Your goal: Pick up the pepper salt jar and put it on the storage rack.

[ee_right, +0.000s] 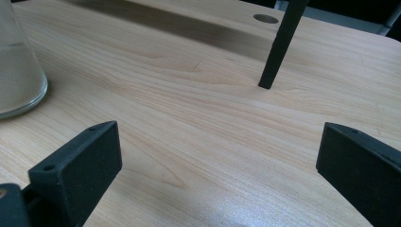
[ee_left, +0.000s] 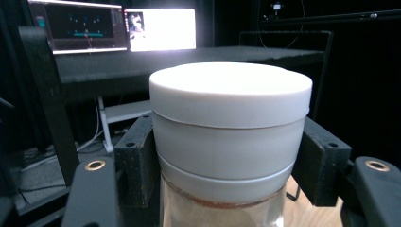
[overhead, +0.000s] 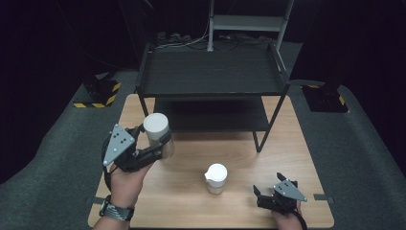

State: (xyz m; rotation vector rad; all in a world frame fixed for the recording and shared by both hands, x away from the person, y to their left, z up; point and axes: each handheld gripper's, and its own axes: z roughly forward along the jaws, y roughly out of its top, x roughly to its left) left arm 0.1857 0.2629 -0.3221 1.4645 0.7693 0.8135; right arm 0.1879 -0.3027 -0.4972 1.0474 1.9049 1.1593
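Currently, a white-lidded jar [overhead: 158, 135] with clear, rigid, probably smooth and breakable walls and powdery fill is held above the tabletop [overhead: 191, 201] by the left hand-held gripper [overhead: 154, 148], clamped below the lid, while the right hand-held gripper [overhead: 269, 194] is kept wide and empty.

Table [overhead: 297, 143]: rack [overhead: 210, 79] at back; jar [overhead: 158, 134] held in left gripper [overhead: 143, 153] before rack's left end; second jar [overhead: 216, 178] centre-front; right gripper [overhead: 275, 194] front right.
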